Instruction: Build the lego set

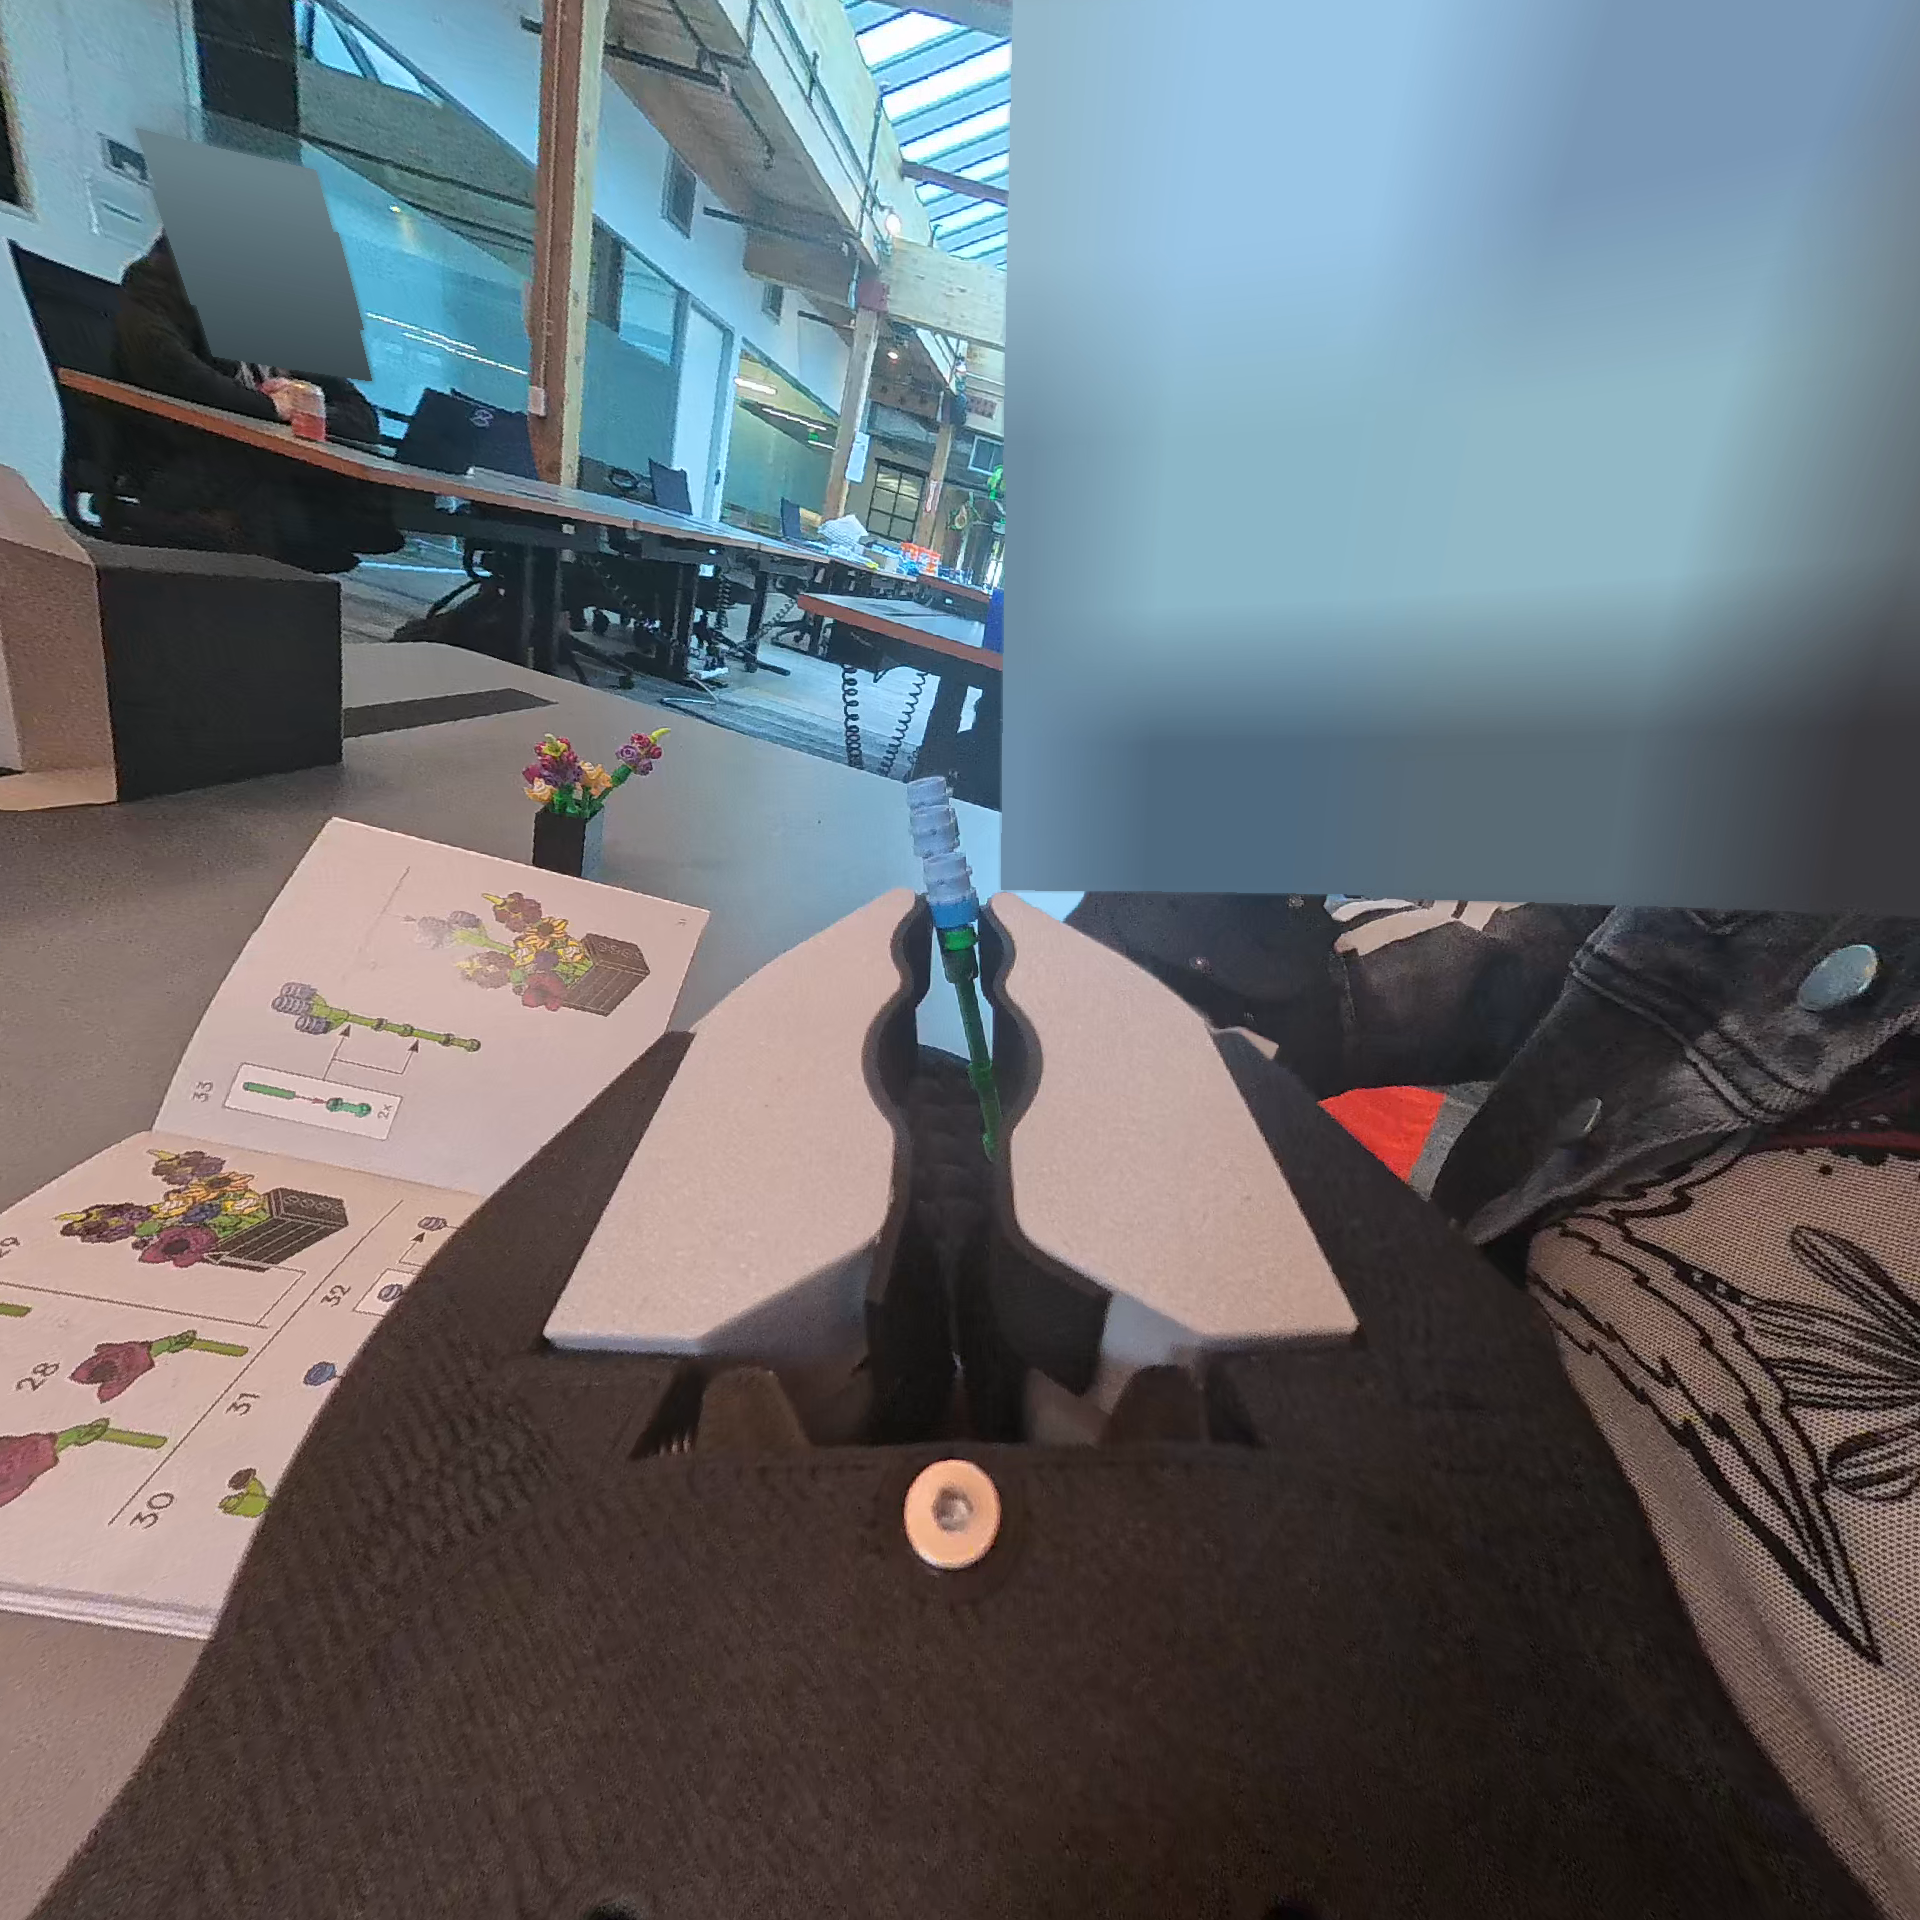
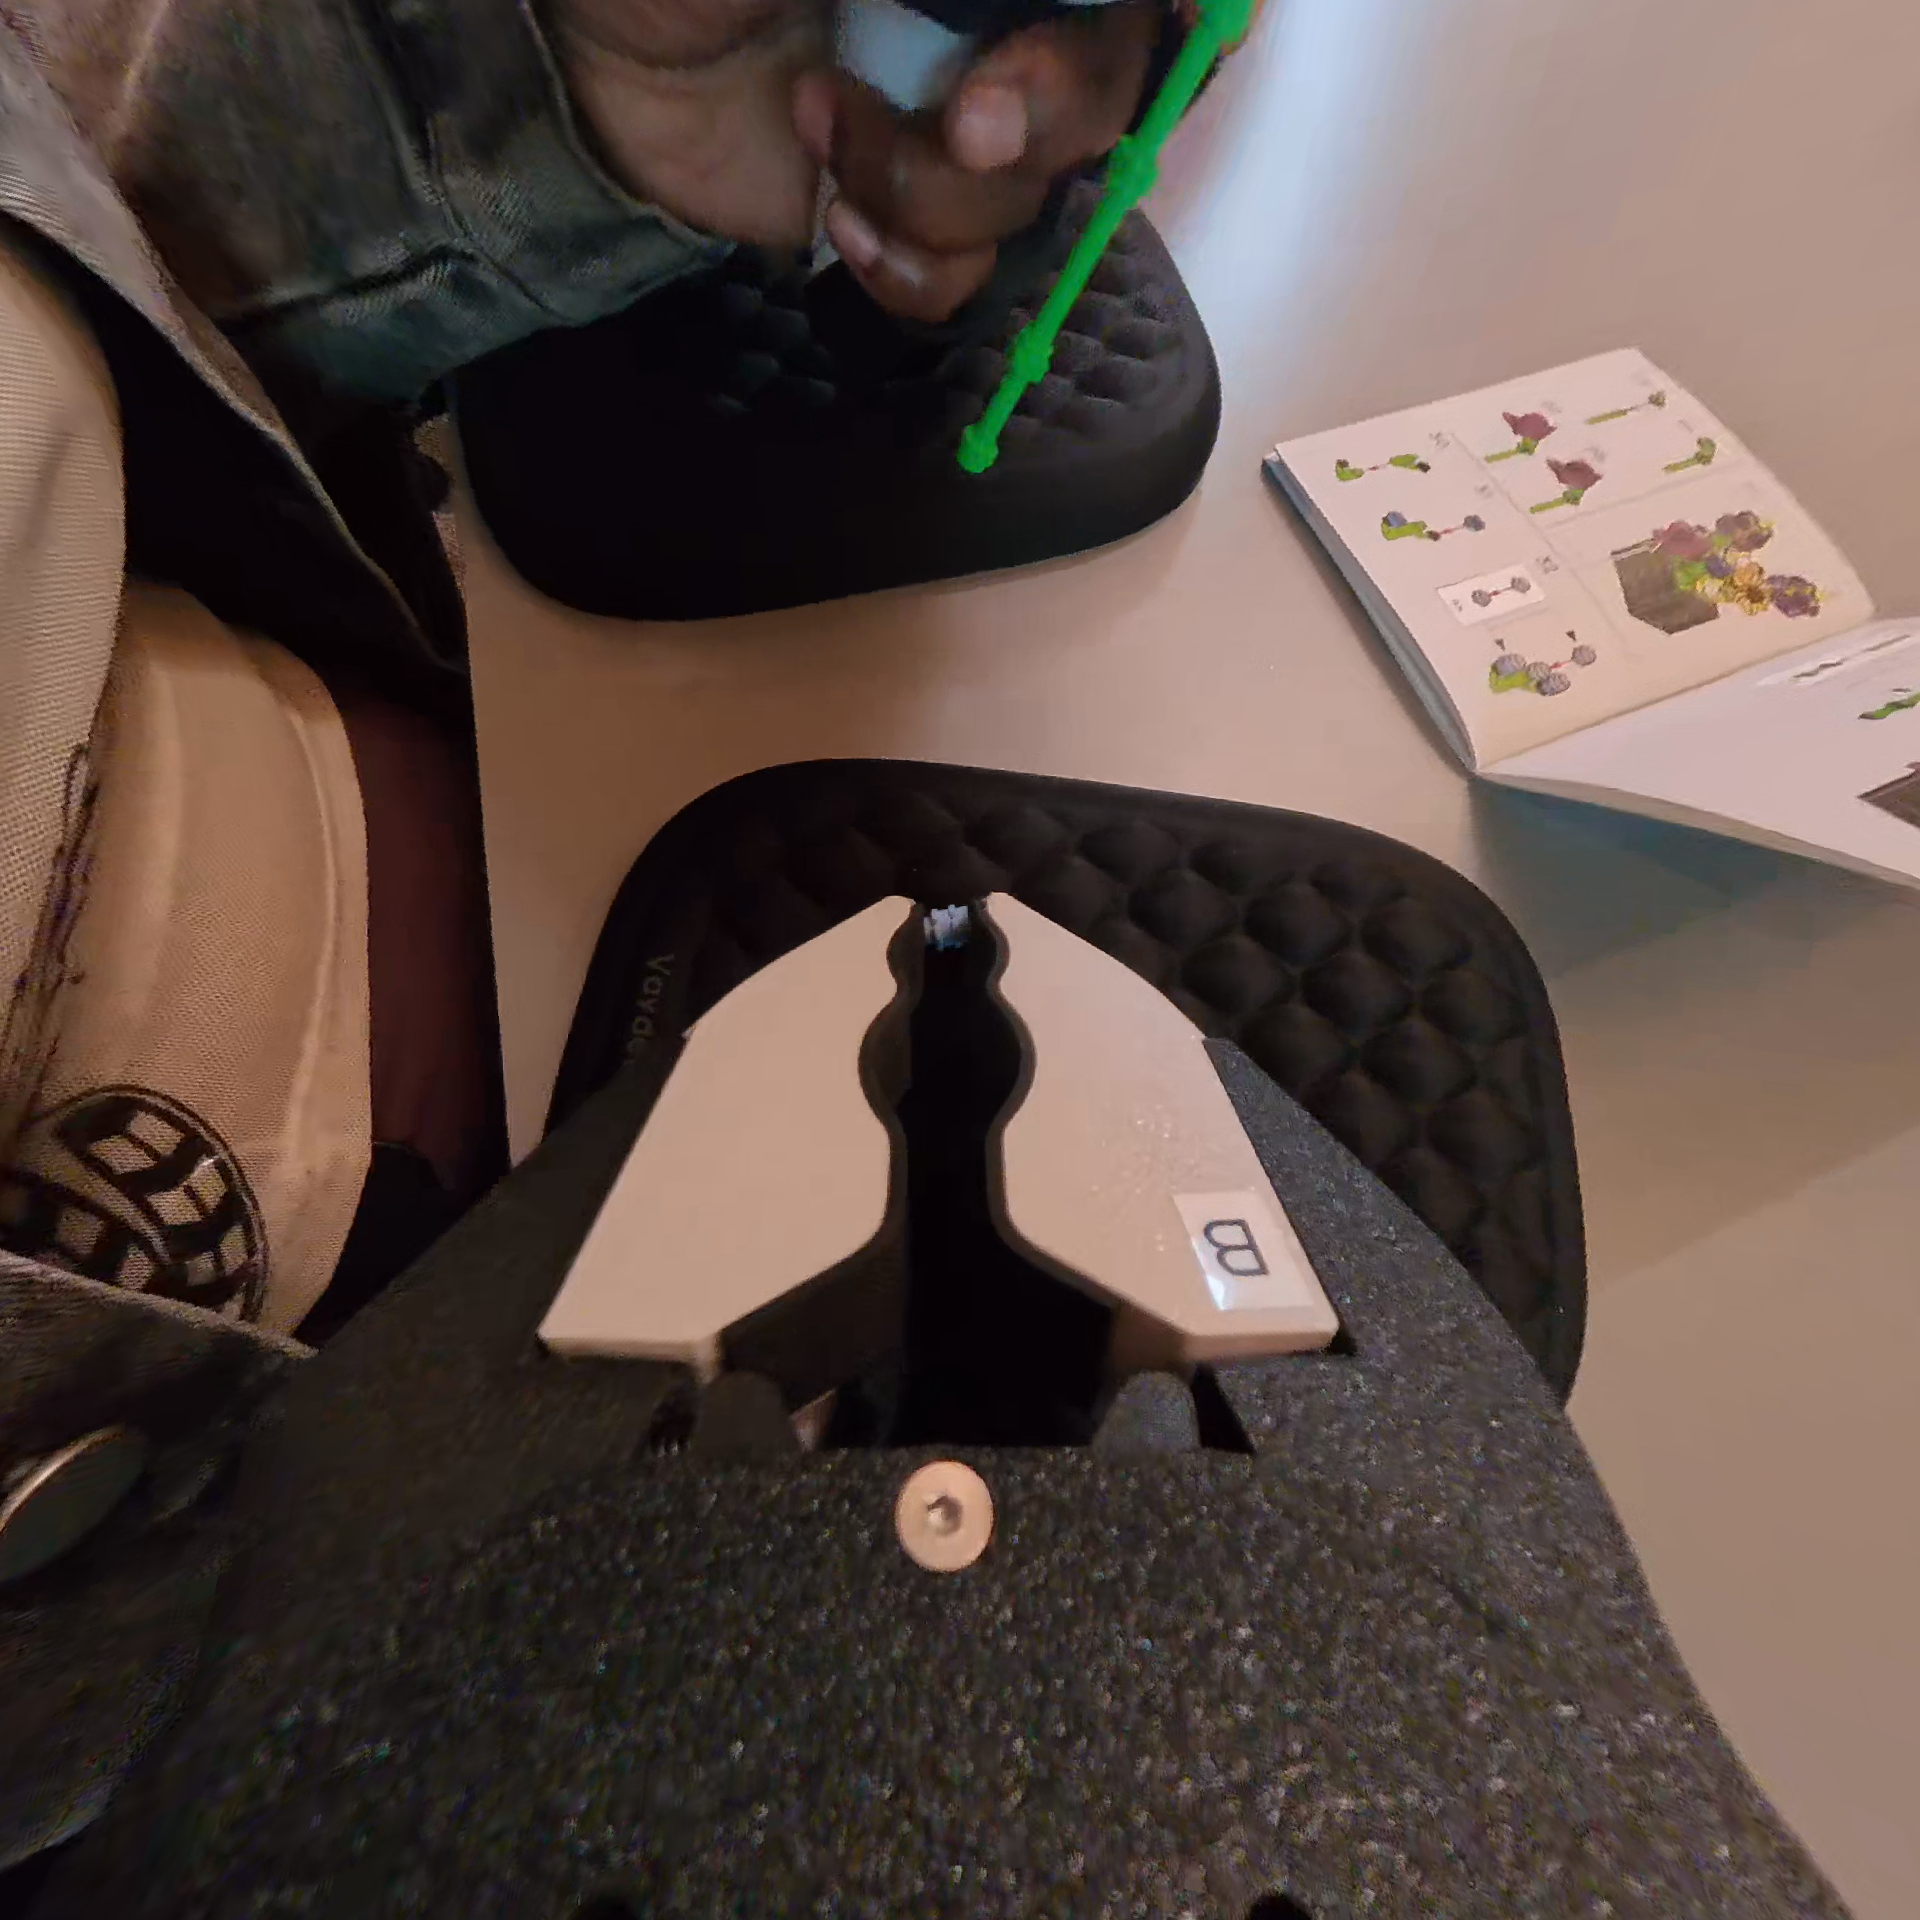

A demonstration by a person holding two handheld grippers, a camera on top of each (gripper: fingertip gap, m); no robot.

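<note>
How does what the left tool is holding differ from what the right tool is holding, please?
The left tool pinches a long green stem with pale blue-white pieces stacked above its tips. The right tool pinches only a tiny white piece, barely visible and with no stem. Both are held at the very tips.

hand (image 2: 894,177): blurred | green stem (image 2: 1081,260): top cut off

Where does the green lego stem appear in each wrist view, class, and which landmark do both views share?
Left wrist view: the green lego stem stands upright at centre, pinched between the left gripper fingers.
Right wrist view: it slants across the top, above a black quilted pad.
Shared landmark: the open instruction booklet on the grey table.
</note>
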